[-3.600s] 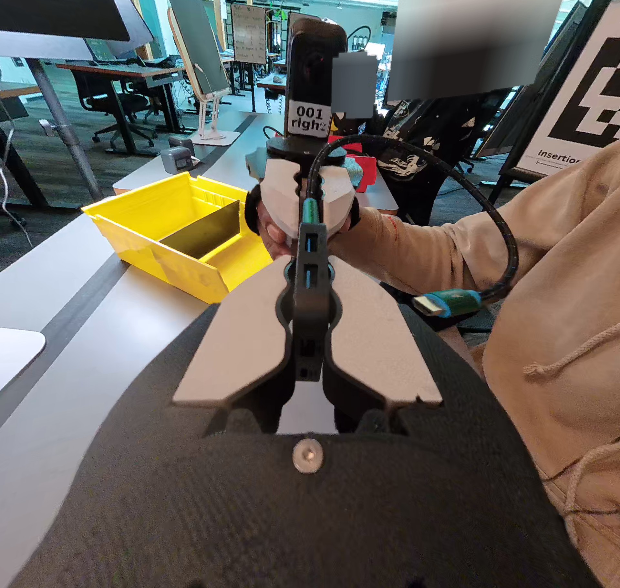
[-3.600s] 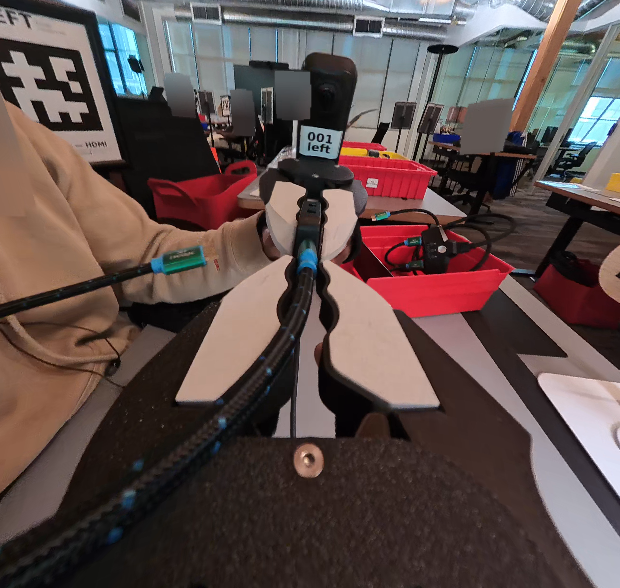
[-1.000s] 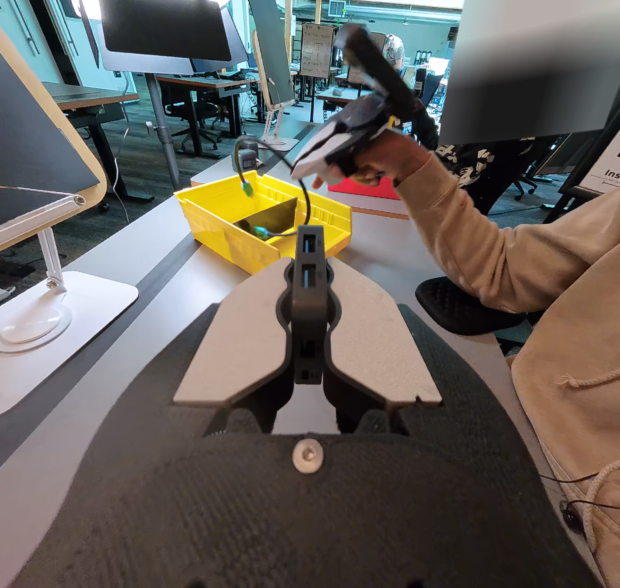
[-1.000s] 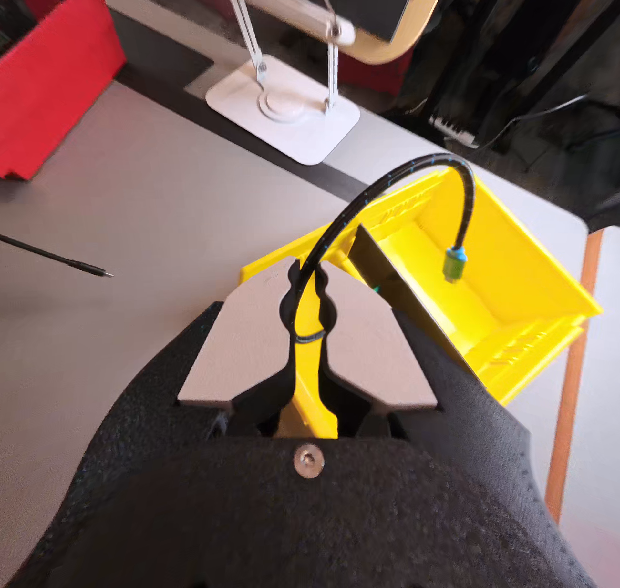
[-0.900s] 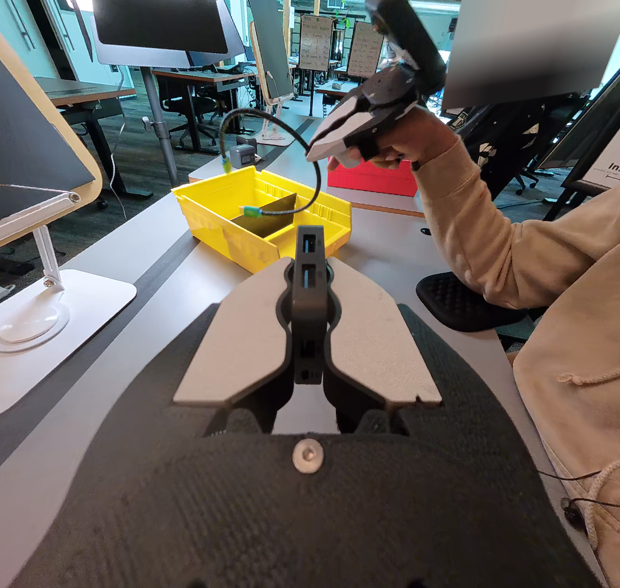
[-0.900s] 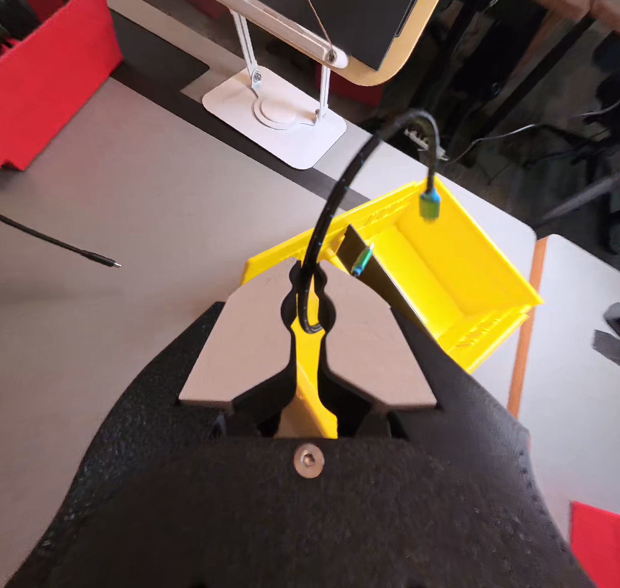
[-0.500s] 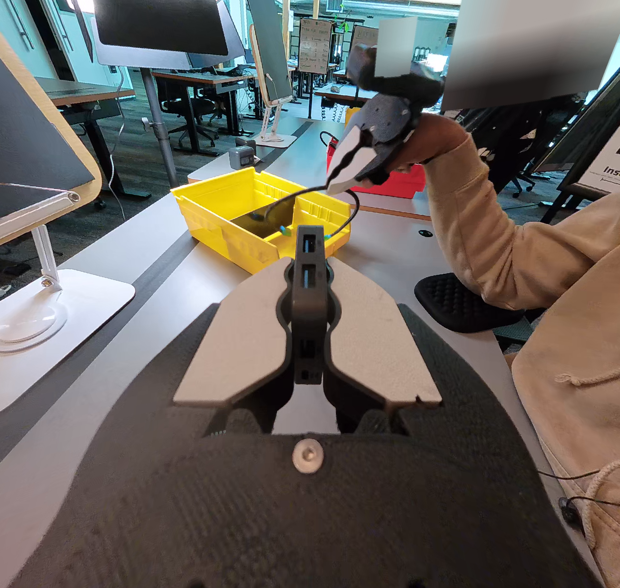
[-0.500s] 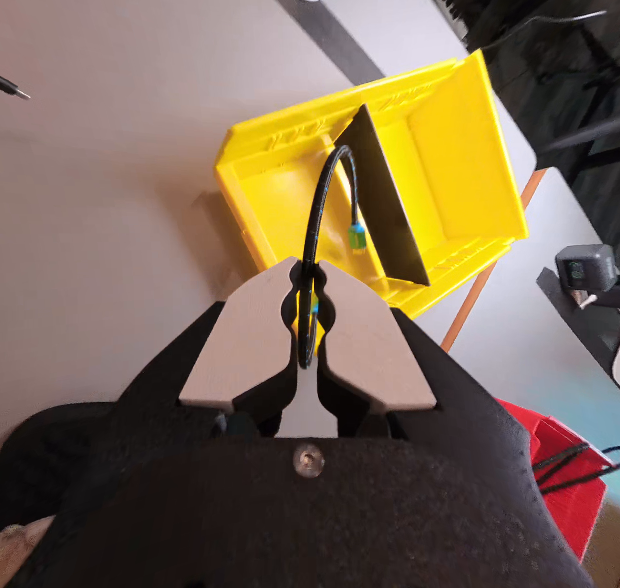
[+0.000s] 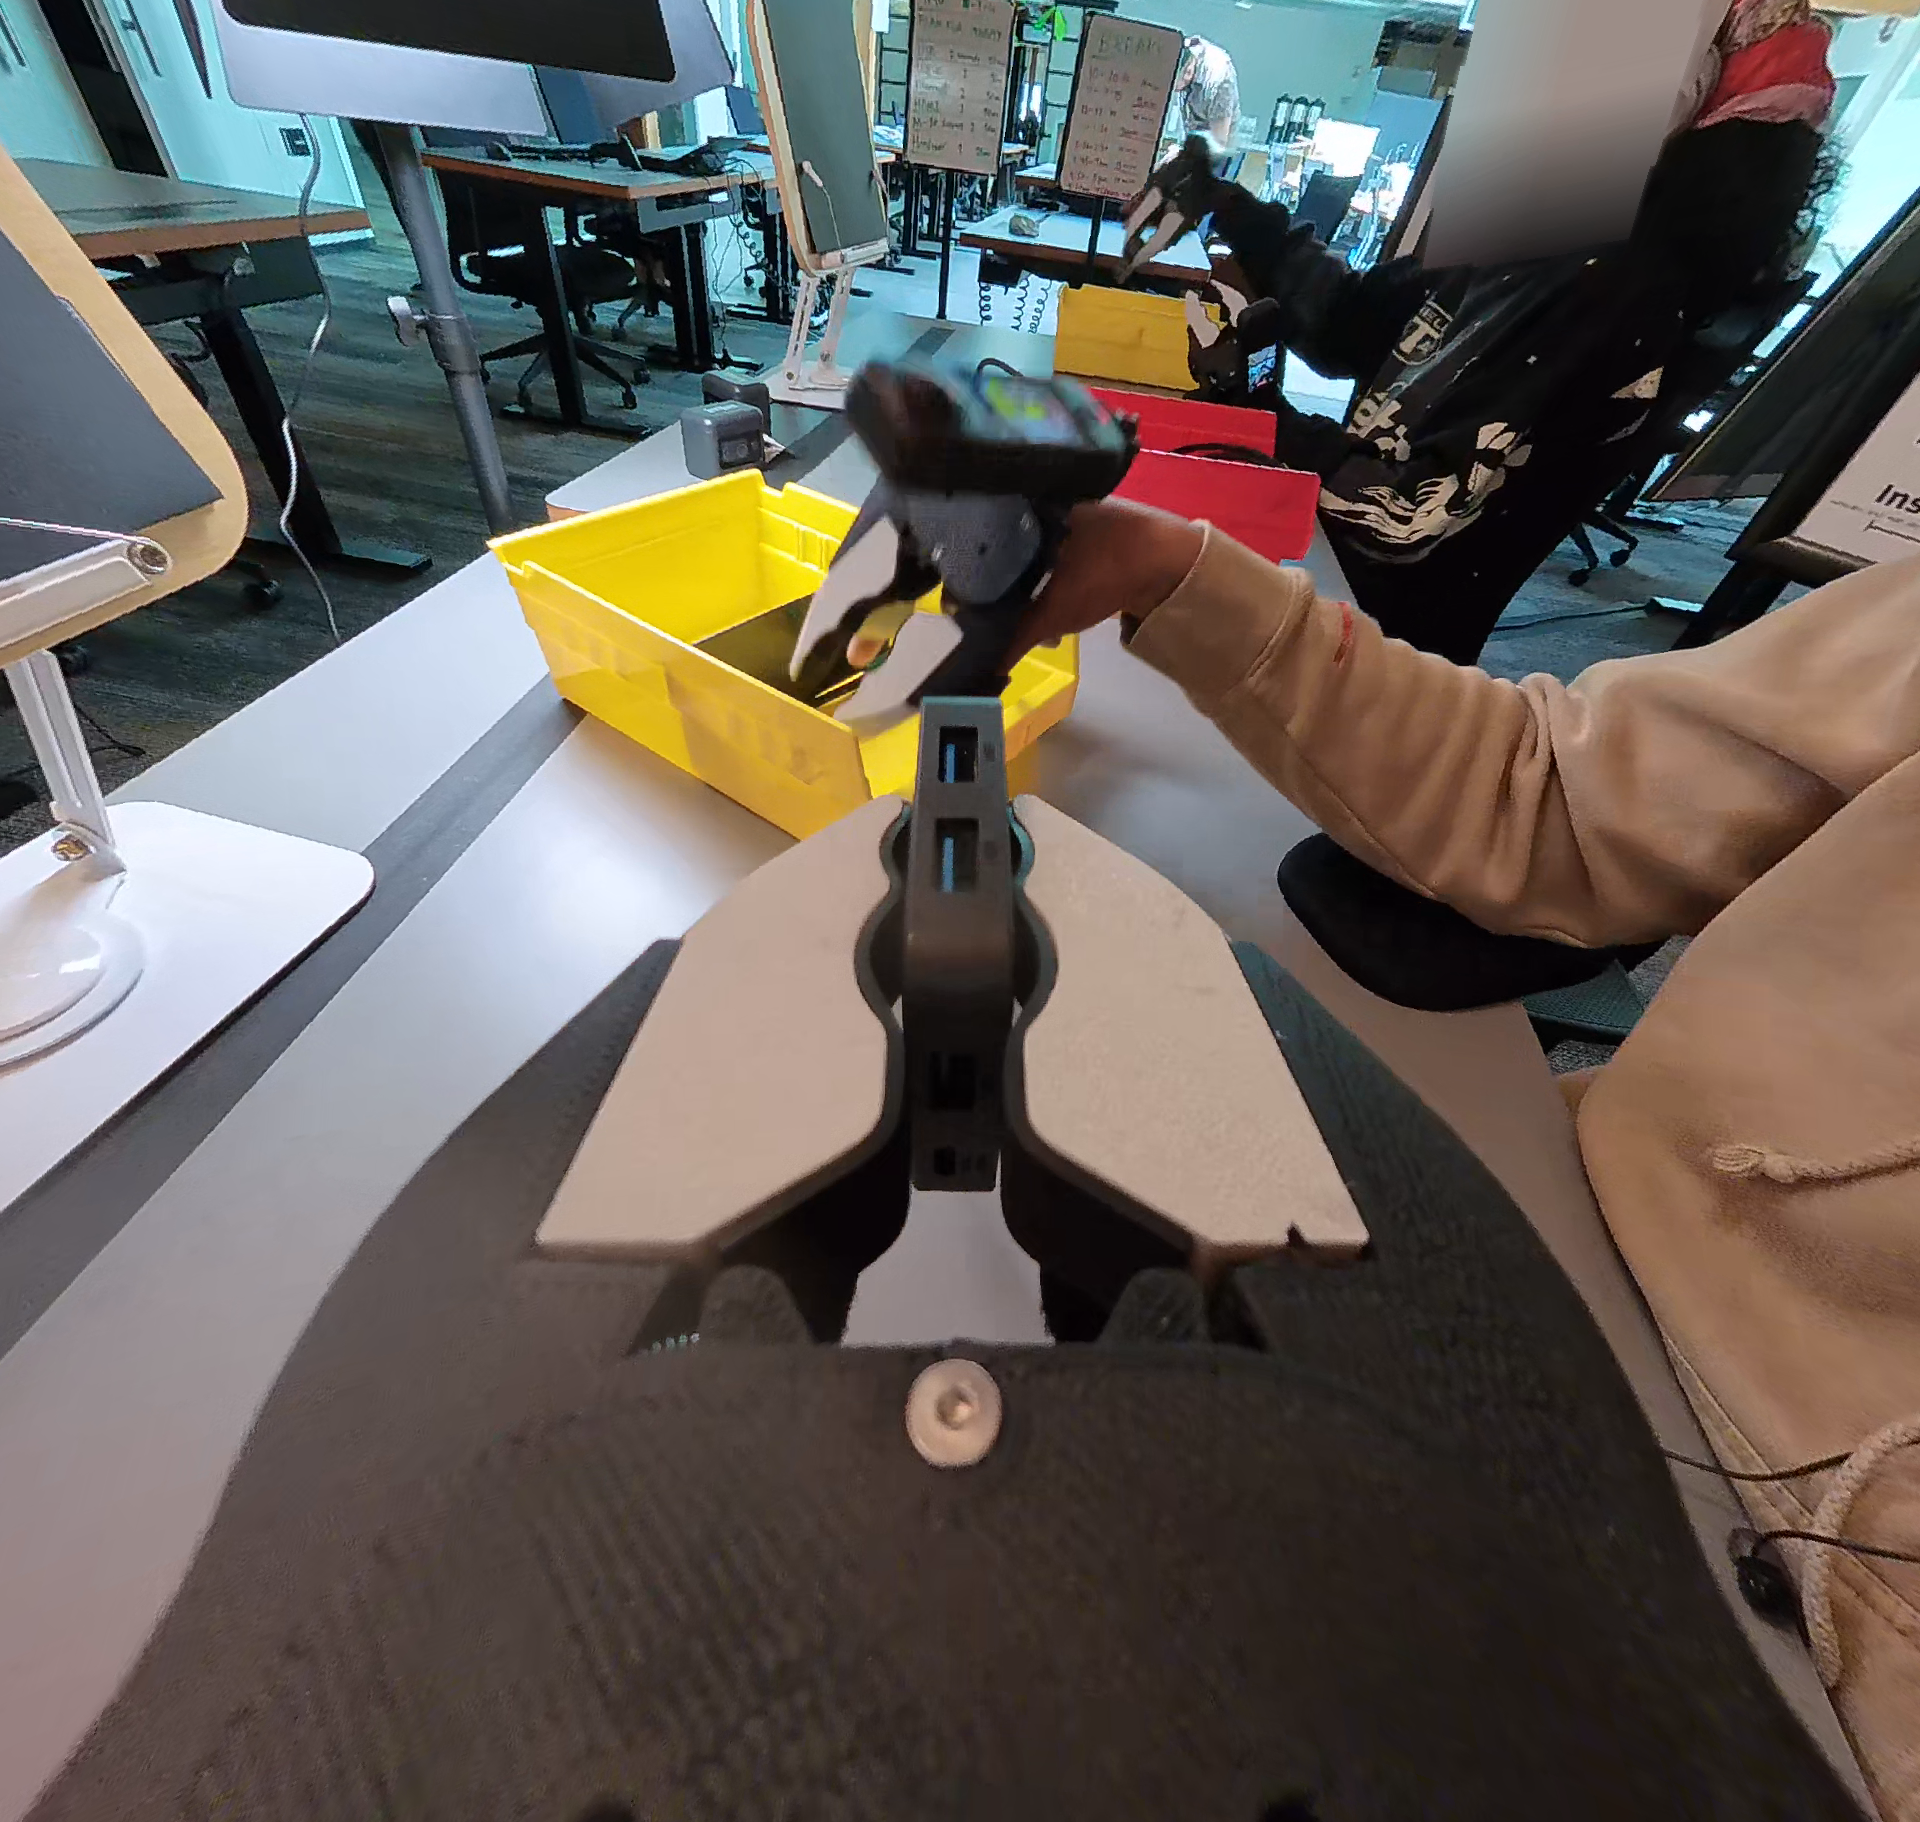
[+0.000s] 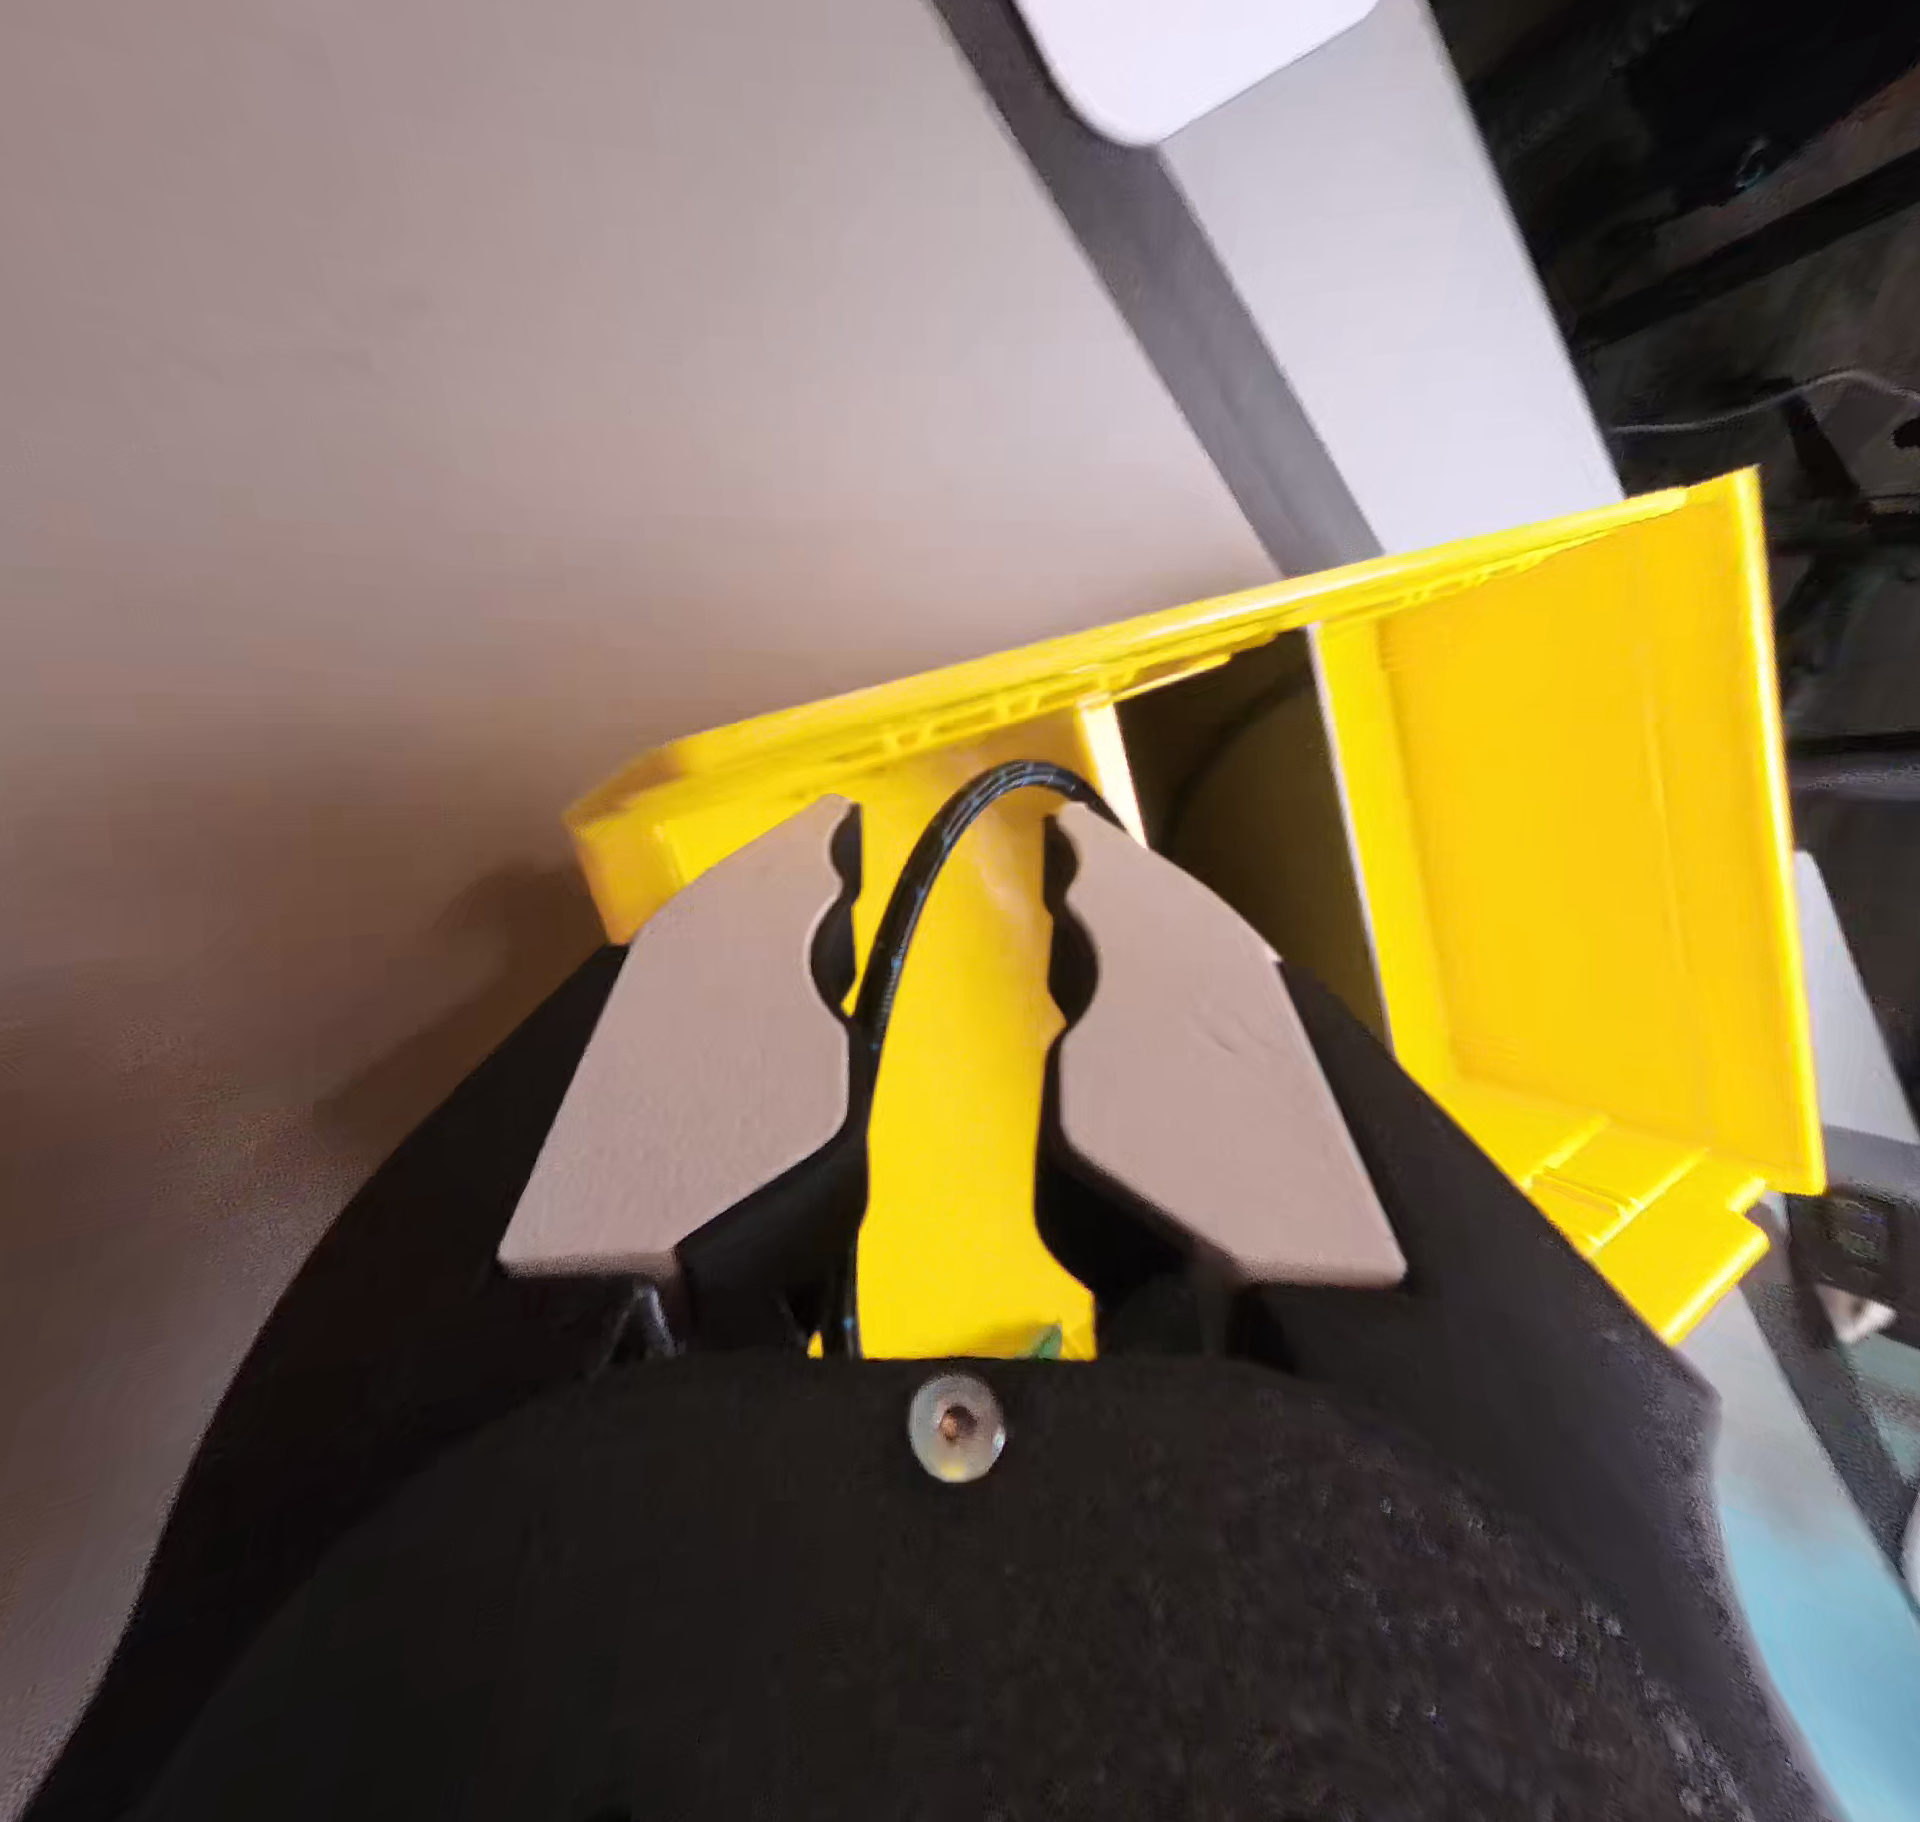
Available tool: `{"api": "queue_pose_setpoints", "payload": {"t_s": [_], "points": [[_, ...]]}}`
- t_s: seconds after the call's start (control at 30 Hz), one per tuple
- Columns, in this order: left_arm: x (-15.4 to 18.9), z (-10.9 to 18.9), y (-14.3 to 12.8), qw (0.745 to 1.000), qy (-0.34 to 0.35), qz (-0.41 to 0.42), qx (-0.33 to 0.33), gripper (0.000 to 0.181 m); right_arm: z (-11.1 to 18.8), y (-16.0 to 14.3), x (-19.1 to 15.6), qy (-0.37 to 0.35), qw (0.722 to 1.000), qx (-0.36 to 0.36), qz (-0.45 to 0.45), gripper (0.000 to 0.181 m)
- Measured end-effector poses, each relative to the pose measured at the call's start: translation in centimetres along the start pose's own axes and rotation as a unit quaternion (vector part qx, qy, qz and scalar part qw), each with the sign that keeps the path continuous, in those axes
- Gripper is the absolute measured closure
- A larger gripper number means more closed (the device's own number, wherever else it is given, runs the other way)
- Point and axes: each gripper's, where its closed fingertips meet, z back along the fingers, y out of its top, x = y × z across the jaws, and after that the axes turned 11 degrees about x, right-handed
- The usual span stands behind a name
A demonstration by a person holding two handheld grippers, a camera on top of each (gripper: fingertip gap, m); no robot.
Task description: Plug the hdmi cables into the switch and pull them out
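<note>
The pulled-out cable point(image 10: 935, 899) is being dropped from the spread right tongs point(image 10: 954, 816) into the yellow bin point(image 10: 1558, 837) at 12 o'clock, while the switch point(image 9: 958, 931) is pinched in the left tongs point(image 9: 956, 816); withdrawal is likely called for next.

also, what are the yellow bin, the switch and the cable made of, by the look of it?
Yellow bin: moulded plastic, probably; glossy, with ribbed walls and a dark divider.
Switch, shut in the left claw: matte black plastic casing, it seems, with blue port inserts.
Cable, lying between the open right claw fingers: black braided sheath, likely woven nylon; blur leaves it uncertain.
</note>
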Motion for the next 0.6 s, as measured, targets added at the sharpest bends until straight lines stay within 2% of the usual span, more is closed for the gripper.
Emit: {"api": "queue_pose_setpoints", "payload": {"t_s": [0.03,0.13,0.2,0.27,0.37,0.43,0.47,0.53,0.6], "points": [[0.0,-0.1,0.0,1.0,-0.001,0.0,0.0,0.167,1.2,1.4,0.2,0.002,0.999,0.035,-0.021,0.142],[0.1,-0.4,-0.2,1.0,-0.006,0.004,0.0,0.167,6.3,7.5,-0.2,0.029,0.978,0.197,-0.058,0.14],[0.3,-0.7,-0.4,1.0,-0.012,0.01,0.0,0.167,9.6,11.4,-2.6,0.091,0.95,0.293,-0.058,0.14],[0.9,-1.2,-0.5,1.0,-0.024,0.015,0.003,0.167,11.8,14.1,-5.7,0.156,0.922,0.35,-0.046,0.14],[2.4,-2.3,-0.6,0.998,-0.054,0.009,0.007,0.167,12.6,16.9,-11.4,0.256,0.886,0.387,-0.02,0.138],[3.3,-2.9,-0.4,0.998,-0.069,0.003,0.012,0.167,11.9,18.2,-15.0,0.309,0.866,0.393,-0.01,0.141],[3.5,-3.0,-0.2,0.997,-0.072,0.0,0.017,0.164,11.5,18.4,-16.3,0.322,0.862,0.391,0.001,0.164],[3.6,-2.6,0.8,0.997,-0.069,0.0,0.04,0.15,11.7,18.3,-17.1,0.346,0.857,0.382,0.006,0.168],[3.1,-1.5,2.5,0.995,-0.059,0.016,0.079,0.143,12.6,18.3,-15.7,0.336,0.855,0.394,0.013,0.168]]}}
